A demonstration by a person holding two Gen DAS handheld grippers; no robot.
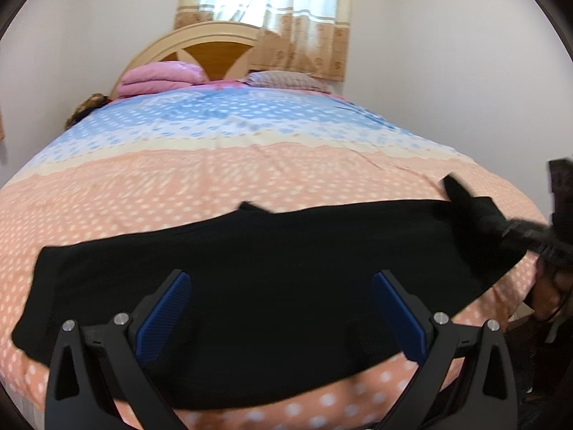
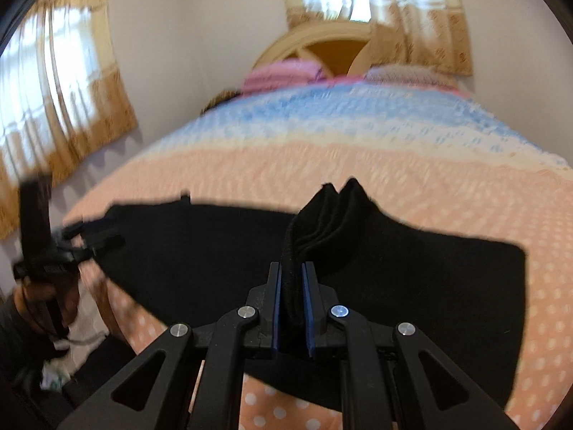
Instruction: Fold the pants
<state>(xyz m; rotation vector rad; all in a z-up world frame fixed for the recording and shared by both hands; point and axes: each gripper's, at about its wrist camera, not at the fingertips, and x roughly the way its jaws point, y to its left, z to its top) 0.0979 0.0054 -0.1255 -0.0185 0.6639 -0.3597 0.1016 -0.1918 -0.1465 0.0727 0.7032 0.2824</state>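
Black pants (image 1: 272,286) lie stretched crosswise over the near, peach-coloured end of a bed (image 1: 222,165), their long axis running left to right in front of the person working them. The right gripper (image 2: 293,286) has its fingers clamped on a bunched, thick-edged end of the cloth at the right, which stands up in pleats between the blue pads (image 2: 275,297); whether that end is waistband or hem cannot be told. The left gripper (image 1: 281,308) hovers over the middle of the garment with its fingers spread wide and nothing between them. The far left end of the pants lies flat and free on the cover, well away from the pinched end. A fold end to end would likely mean carrying the held end leftward along that axis, with the left gripper, the nearer one, taking or pinning the free end.
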